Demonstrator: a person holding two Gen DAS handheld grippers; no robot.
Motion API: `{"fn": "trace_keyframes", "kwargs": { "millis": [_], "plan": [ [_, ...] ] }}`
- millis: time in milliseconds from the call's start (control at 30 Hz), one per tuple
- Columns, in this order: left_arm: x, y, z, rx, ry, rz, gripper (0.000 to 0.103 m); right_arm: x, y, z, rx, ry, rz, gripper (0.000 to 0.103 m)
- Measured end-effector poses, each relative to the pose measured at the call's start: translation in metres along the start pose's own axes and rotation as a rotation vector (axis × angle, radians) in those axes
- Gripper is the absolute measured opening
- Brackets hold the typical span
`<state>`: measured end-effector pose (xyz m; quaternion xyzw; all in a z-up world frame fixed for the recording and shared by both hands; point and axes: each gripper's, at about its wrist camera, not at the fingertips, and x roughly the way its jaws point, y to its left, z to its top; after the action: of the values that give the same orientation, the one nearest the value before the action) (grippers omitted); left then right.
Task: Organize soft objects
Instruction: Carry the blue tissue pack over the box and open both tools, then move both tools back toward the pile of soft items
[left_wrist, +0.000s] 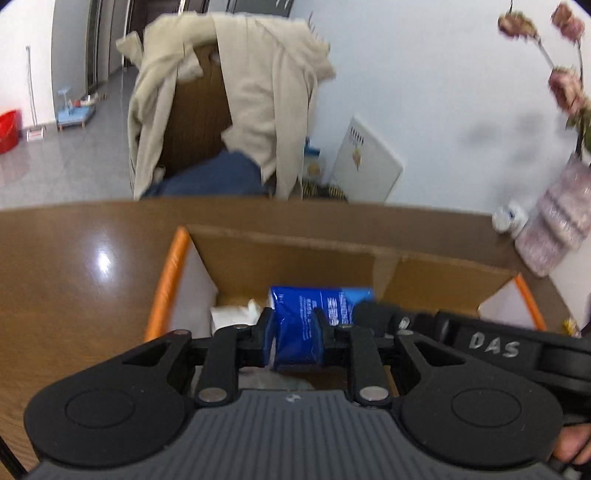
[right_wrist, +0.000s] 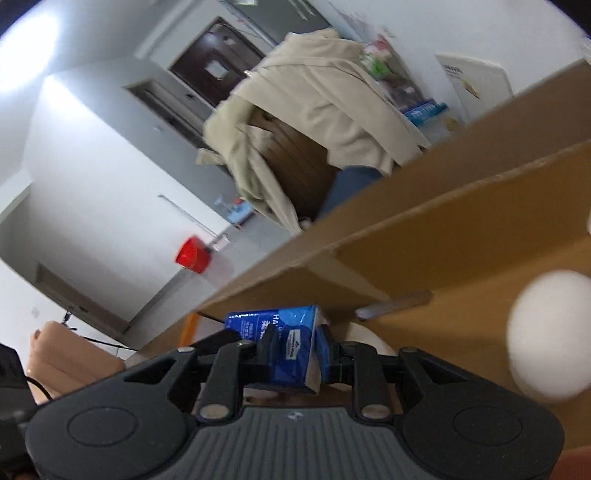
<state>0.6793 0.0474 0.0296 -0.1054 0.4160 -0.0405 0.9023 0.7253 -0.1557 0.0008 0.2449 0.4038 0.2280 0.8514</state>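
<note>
A blue plastic-wrapped tissue pack (left_wrist: 317, 314) hangs over an open cardboard box (left_wrist: 288, 254) with orange-taped edges. My left gripper (left_wrist: 293, 330) is shut on the pack's near end, one pad on each side. From the right, my right gripper (left_wrist: 373, 314), marked DAS, reaches in to the same pack. In the right wrist view the tissue pack (right_wrist: 291, 347) sits squeezed between the pads of the right gripper (right_wrist: 297, 350), tilted over the box wall (right_wrist: 424, 240). White soft items (left_wrist: 232, 314) lie on the box floor.
The box rests on a brown wooden table (left_wrist: 81, 266). A glittery vase (left_wrist: 557, 218) of dried flowers and a white bottle (left_wrist: 508, 218) stand at the table's far right. Behind the table, a chair holds a beige coat (left_wrist: 255, 96). A blurred white round object (right_wrist: 550, 332) looms close on the right.
</note>
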Motion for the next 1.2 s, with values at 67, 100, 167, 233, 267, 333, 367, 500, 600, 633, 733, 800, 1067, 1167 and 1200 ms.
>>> {"fn": "trace_keyframes", "kwargs": {
  "millis": [67, 100, 167, 233, 267, 333, 367, 500, 600, 633, 733, 800, 1067, 1167, 1200],
  "plan": [
    [0.004, -0.002, -0.002, 0.018, 0.025, -0.011, 0.022, -0.003, 0.011, -0.002, -0.081, -0.025, -0.048, 0.021],
    [0.003, -0.003, -0.002, 0.026, 0.027, -0.014, 0.023, -0.006, 0.017, -0.003, -0.117, -0.044, -0.064, 0.017],
    [-0.007, -0.004, -0.003, 0.057, -0.012, -0.01, 0.03, -0.011, 0.026, -0.003, -0.174, -0.068, -0.091, 0.021],
    [-0.022, -0.007, -0.002, 0.085, -0.056, 0.001, 0.036, -0.022, 0.037, -0.001, -0.225, -0.098, -0.116, 0.028],
    [-0.029, -0.008, -0.001, 0.089, -0.075, 0.004, 0.039, -0.026, 0.04, 0.0, -0.238, -0.105, -0.121, 0.029],
    [-0.047, -0.011, 0.002, 0.097, -0.111, 0.008, 0.042, -0.04, 0.046, 0.004, -0.26, -0.123, -0.126, 0.03],
    [-0.057, -0.012, 0.002, 0.105, -0.127, 0.009, 0.044, -0.051, 0.049, 0.006, -0.275, -0.129, -0.133, 0.03],
    [-0.101, -0.023, -0.002, 0.163, -0.192, 0.031, 0.055, -0.094, 0.063, 0.001, -0.356, -0.164, -0.156, 0.032],
    [-0.14, -0.029, -0.017, 0.2, -0.264, 0.053, 0.074, -0.132, 0.07, -0.009, -0.421, -0.188, -0.189, 0.038],
    [-0.154, -0.032, -0.025, 0.216, -0.288, 0.067, 0.075, -0.146, 0.071, -0.014, -0.438, -0.196, -0.196, 0.04],
    [-0.195, -0.041, -0.05, 0.237, -0.345, 0.075, 0.084, -0.195, 0.072, -0.032, -0.469, -0.23, -0.217, 0.054],
    [-0.222, -0.046, -0.071, 0.256, -0.372, 0.061, 0.087, -0.225, 0.072, -0.05, -0.487, -0.253, -0.228, 0.059],
    [-0.31, -0.061, -0.168, 0.291, -0.469, 0.015, 0.103, -0.337, 0.082, -0.147, -0.572, -0.383, -0.256, 0.079],
    [-0.331, -0.062, -0.201, 0.293, -0.495, 0.023, 0.103, -0.368, 0.084, -0.187, -0.584, -0.431, -0.267, 0.086],
    [-0.337, -0.062, -0.211, 0.295, -0.507, 0.02, 0.103, -0.378, 0.085, -0.203, -0.593, -0.449, -0.285, 0.086]
  ]
}}
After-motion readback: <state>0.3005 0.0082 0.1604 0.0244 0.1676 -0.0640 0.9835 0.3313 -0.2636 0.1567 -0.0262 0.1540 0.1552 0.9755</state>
